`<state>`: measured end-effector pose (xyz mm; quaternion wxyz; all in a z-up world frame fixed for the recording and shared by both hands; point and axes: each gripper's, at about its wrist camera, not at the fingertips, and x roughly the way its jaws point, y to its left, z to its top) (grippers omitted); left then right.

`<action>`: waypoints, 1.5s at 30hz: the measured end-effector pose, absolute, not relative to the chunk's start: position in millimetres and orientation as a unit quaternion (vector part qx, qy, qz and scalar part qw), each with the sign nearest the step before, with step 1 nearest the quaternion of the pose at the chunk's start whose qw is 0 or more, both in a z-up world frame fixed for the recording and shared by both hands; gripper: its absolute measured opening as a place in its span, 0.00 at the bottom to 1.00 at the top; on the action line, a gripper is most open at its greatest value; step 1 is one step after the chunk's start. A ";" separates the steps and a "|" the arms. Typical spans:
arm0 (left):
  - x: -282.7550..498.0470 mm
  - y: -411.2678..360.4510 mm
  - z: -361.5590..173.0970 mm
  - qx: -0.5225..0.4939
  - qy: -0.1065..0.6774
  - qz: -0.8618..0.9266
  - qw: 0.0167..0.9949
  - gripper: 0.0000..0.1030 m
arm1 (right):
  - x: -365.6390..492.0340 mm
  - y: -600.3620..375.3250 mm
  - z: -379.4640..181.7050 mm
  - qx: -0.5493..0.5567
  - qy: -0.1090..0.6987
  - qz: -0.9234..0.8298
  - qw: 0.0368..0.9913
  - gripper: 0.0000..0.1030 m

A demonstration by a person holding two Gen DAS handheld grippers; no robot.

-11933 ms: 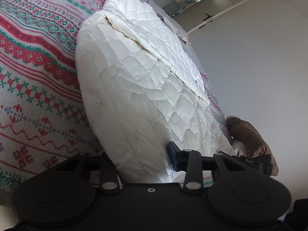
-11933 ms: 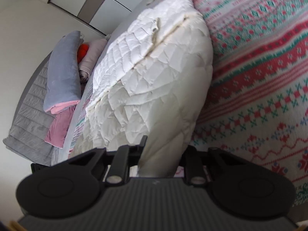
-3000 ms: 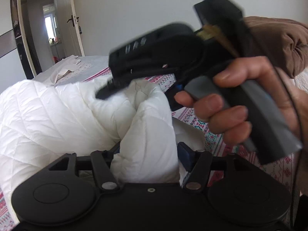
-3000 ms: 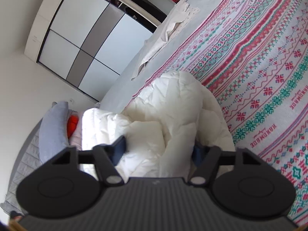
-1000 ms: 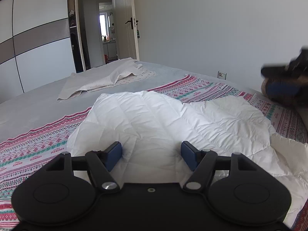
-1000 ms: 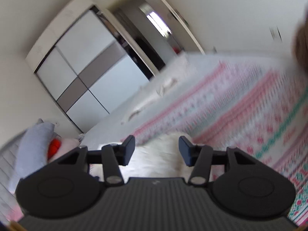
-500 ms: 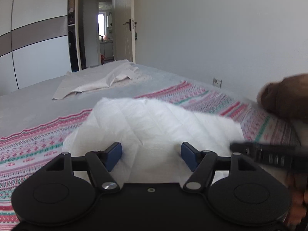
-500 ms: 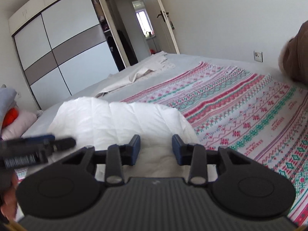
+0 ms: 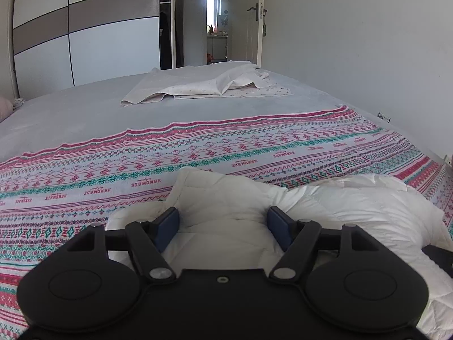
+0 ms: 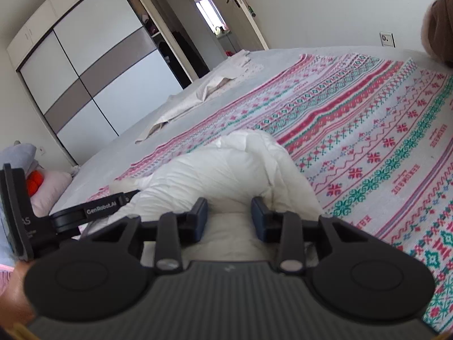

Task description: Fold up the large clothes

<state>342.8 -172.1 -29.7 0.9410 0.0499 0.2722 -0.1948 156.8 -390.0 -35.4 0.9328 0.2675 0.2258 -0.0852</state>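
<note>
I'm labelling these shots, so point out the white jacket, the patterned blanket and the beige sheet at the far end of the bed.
jacket (image 9: 226, 198): left wrist view, raised fold between the tongs.
blanket (image 10: 368, 130): right wrist view, red and green bands right of the jacket.
sheet (image 9: 203, 86): left wrist view, its rumpled middle.

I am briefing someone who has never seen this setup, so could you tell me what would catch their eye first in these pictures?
First, the puffy white quilted jacket, bunched up at the near edge of the bed, right in front of both grippers. Under it lies the blanket, banded in red, pink and green. The left gripper stands open around a fold of the jacket, while the right gripper is closing with jacket fabric between its fingers.
</note>
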 end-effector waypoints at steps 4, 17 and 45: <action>322.5 -154.7 -8.9 0.025 0.253 -0.199 0.946 0.69 | 154.0 -390.3 -15.1 0.254 0.244 -0.072 0.933 0.43; 239.7 -64.9 1.4 -0.130 0.337 -0.237 0.902 1.00 | 106.4 -409.8 2.8 0.283 0.260 -0.032 0.923 0.90; 215.4 61.6 -39.3 -0.334 0.335 -0.196 0.859 0.63 | 159.4 -315.7 -26.8 0.354 0.301 0.119 0.878 0.42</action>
